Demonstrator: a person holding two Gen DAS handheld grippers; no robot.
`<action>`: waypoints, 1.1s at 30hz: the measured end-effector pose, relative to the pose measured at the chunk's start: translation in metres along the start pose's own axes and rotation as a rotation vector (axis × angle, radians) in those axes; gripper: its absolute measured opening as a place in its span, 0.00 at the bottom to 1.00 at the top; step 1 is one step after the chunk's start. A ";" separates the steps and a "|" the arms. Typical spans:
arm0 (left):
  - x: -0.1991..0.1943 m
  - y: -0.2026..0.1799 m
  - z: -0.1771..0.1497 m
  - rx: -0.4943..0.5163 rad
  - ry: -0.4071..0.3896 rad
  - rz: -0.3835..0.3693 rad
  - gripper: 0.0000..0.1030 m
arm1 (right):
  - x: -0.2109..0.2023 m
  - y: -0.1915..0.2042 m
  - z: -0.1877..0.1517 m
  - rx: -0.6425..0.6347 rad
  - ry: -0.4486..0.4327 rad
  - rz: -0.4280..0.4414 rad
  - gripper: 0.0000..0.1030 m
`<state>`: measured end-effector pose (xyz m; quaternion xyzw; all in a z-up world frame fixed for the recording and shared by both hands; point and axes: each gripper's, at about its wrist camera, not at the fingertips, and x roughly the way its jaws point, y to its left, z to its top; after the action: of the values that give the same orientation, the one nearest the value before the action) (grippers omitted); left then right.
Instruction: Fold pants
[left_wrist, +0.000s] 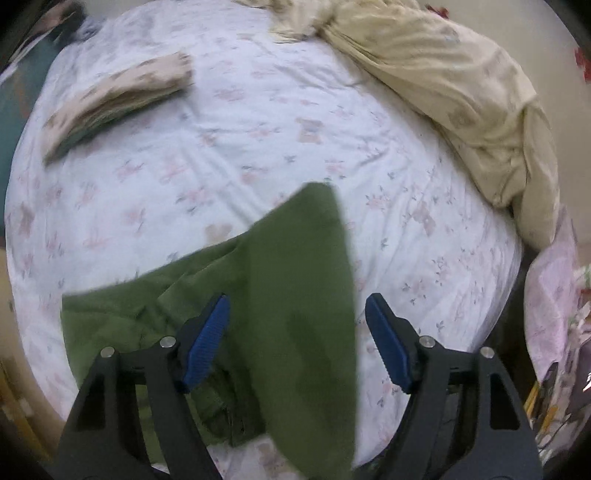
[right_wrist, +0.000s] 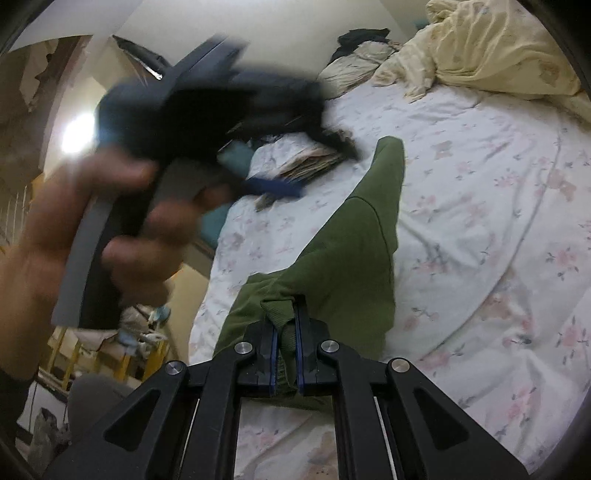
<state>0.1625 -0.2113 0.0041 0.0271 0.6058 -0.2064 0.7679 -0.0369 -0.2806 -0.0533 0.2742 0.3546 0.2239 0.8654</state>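
Observation:
Green pants (left_wrist: 295, 295) lie on a flowered bed sheet (left_wrist: 258, 129), one leg stretching away across it (right_wrist: 369, 206). My right gripper (right_wrist: 286, 314) is shut on a ribbed green band at the near end of the pants, which bunches up between its blue pads. My left gripper (left_wrist: 297, 301) points steeply down over the pants with its jaws wide apart; a green leg passes between the pads without touching them. In the right wrist view the left gripper shows blurred at upper left, held by a hand (right_wrist: 74, 236), with one blue pad (right_wrist: 275, 188) visible.
A folded beige stack of clothes (left_wrist: 122, 99) lies at the far left of the bed (right_wrist: 314, 162). A crumpled yellow duvet (left_wrist: 461, 92) fills the far right (right_wrist: 498, 48). The bed edge drops off at the left, with cluttered yellow shelving (right_wrist: 110, 354) beyond.

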 end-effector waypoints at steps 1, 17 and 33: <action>0.002 -0.006 0.002 0.021 0.003 0.015 0.68 | 0.002 0.000 -0.001 0.000 0.006 0.008 0.07; -0.053 0.060 -0.030 0.073 -0.081 0.085 0.04 | 0.015 0.056 -0.018 -0.155 0.059 0.137 0.07; -0.039 0.276 -0.116 -0.178 -0.059 0.179 0.04 | 0.147 0.180 -0.087 -0.394 0.315 0.152 0.12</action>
<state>0.1451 0.0861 -0.0473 0.0066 0.5940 -0.0831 0.8001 -0.0408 -0.0328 -0.0635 0.0879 0.4131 0.3931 0.8168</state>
